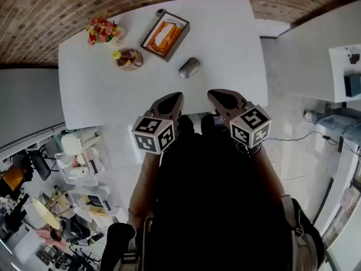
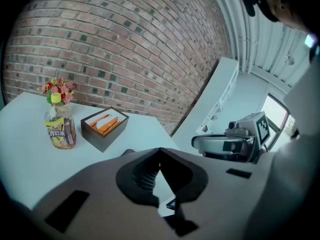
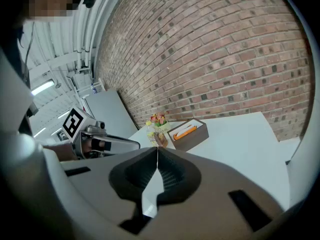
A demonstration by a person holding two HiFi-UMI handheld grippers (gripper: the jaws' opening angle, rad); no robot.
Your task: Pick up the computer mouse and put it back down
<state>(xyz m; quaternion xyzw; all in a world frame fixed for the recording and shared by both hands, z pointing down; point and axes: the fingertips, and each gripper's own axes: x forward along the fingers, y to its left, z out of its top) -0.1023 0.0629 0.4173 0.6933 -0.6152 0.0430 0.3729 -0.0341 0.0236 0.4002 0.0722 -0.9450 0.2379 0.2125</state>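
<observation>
White table (image 1: pixel 84 89) set against a brick wall (image 1: pixel 51 16), seen steeply from above in the head view. Near the table's middle, slightly toward its right edge: grey computer mouse (image 1: pixel 190 67), flat on the top, clear of everything else. Long axis oblique to the table's edges, running from near-left to far-right. Cannot tell which end is the front. Left of the mouse, toward the left edge, a jar (image 1: pixel 130 59) with a printed label. Beyond the jar, close to the far left corner, a bunch of flowers (image 1: pixel 101 30). By the middle of the far edge, a dark open box (image 1: pixel 165 36) with orange and white contents, set askew. Over the near edge, side by side and both pointing toward the far edge: left gripper (image 1: pixel 176 96) and right gripper (image 1: pixel 213 94), well apart from the mouse. Left gripper jaws closed tip to tip in the left gripper view, nothing between them. Right gripper jaws likewise pressed together and empty in the right gripper view. Each gripper visible from the other's camera, hanging above the table.
</observation>
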